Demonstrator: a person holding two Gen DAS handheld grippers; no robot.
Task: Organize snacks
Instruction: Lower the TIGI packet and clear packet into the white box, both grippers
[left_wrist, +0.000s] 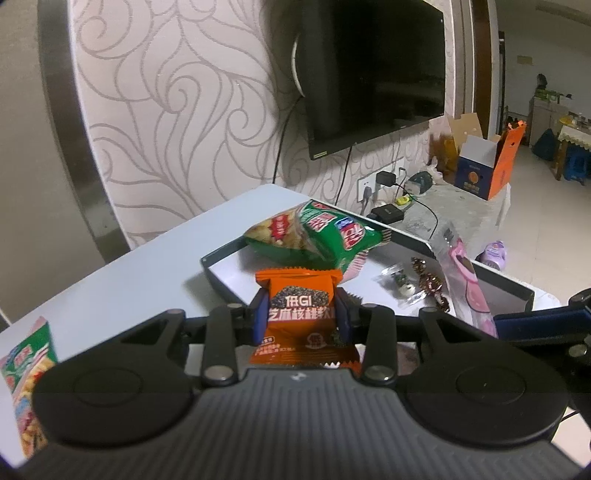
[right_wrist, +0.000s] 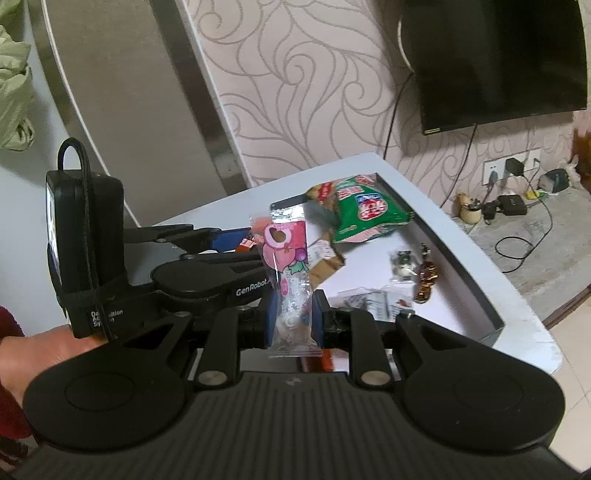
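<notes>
My left gripper is shut on an orange snack packet, held upright just before the near left corner of a dark-rimmed tray. My right gripper is shut on a clear packet printed with a pink bear, standing upright over the tray's near edge. That pink packet also shows at the right of the left wrist view. Green snack bags lie at the tray's far end. Small wrapped candies lie on the tray floor.
Another green snack bag lies on the pale table at the near left. A wall-mounted TV hangs behind, with sockets, cables and boxes on a low ledge. A person's hand holds the left gripper.
</notes>
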